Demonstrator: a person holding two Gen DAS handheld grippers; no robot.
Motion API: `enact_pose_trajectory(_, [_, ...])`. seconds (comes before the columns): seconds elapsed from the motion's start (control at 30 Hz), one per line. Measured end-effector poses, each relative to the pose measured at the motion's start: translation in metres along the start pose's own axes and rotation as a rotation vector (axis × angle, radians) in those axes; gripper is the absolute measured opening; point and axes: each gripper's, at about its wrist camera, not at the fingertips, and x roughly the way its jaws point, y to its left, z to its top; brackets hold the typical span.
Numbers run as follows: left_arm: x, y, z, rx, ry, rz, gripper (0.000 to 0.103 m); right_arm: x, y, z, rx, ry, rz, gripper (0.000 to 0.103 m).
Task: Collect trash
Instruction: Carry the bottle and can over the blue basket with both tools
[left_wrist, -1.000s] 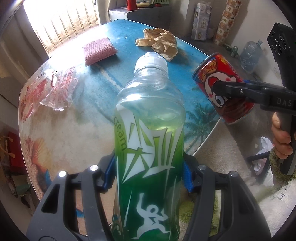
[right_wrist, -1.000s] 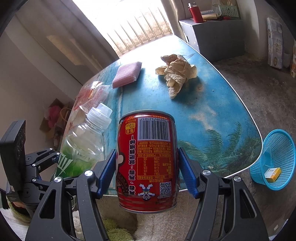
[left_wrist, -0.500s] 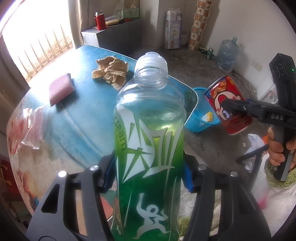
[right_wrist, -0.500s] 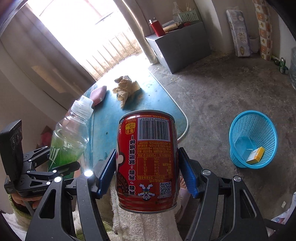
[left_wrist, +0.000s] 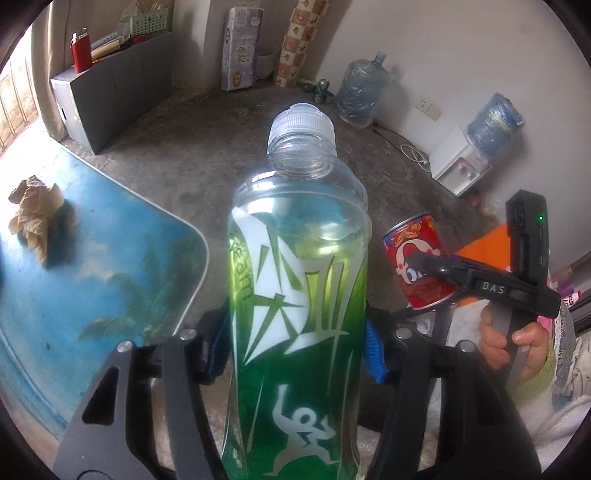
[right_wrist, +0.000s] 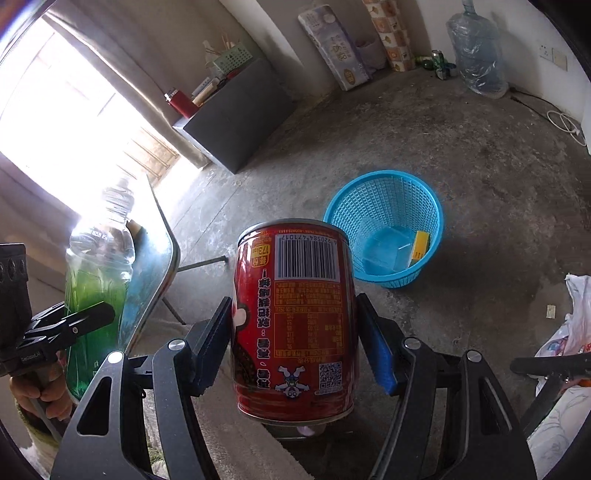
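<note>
One bottle (left_wrist: 297, 295), upright, cap up, clamped in the left gripper (left_wrist: 297, 341); one can (right_wrist: 293, 321), inverted, clamped in the right gripper (right_wrist: 293, 341) near one basket (right_wrist: 384, 206).

Around the blue basket (right_wrist: 384, 229) bare concrete floor (right_wrist: 461, 155) lies open on every side; the table edge (right_wrist: 168, 258) stands well left of it.
</note>
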Motion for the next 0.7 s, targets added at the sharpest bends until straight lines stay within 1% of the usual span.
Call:
enact_pose_trajectory(0.07, [0.023, -0.007, 0.018, -0.011, 0.023, -0.059, 0.055, 0.004, -0.017, 0.005, 0.040, -0.006, -0.012, 0.064])
enact_pose_trajectory(0.13, [0.051, -0.011, 0.033, -0.031, 0.060, -0.089, 0.055, 0.013, -0.033, 0.012, 0.080, -0.004, -0.009, 0.064])
enact_pose_trajectory(0.2, [0.082, -0.012, 0.047, -0.037, 0.094, -0.095, 0.055, 0.025, -0.048, 0.019, 0.124, 0.008, 0.002, 0.064])
enact_pose_trajectory(0.33, [0.140, -0.008, 0.071, -0.089, 0.158, -0.112, 0.055, 0.059, -0.072, 0.034, 0.191, 0.051, 0.012, 0.064])
enact_pose_trajectory(0.43, [0.174, -0.003, 0.083, -0.126, 0.180, -0.138, 0.055, 0.087, -0.088, 0.046, 0.243, 0.081, 0.030, 0.064])
enact_pose_trajectory(0.6, [0.220, -0.002, 0.102, -0.144, 0.207, -0.134, 0.055, 0.136, -0.105, 0.069, 0.317, 0.124, 0.039, 0.064])
enact_pose_trajectory(0.7, [0.241, 0.008, 0.111, -0.174, 0.205, -0.129, 0.055, 0.162, -0.114, 0.083, 0.358, 0.126, 0.025, 0.064])
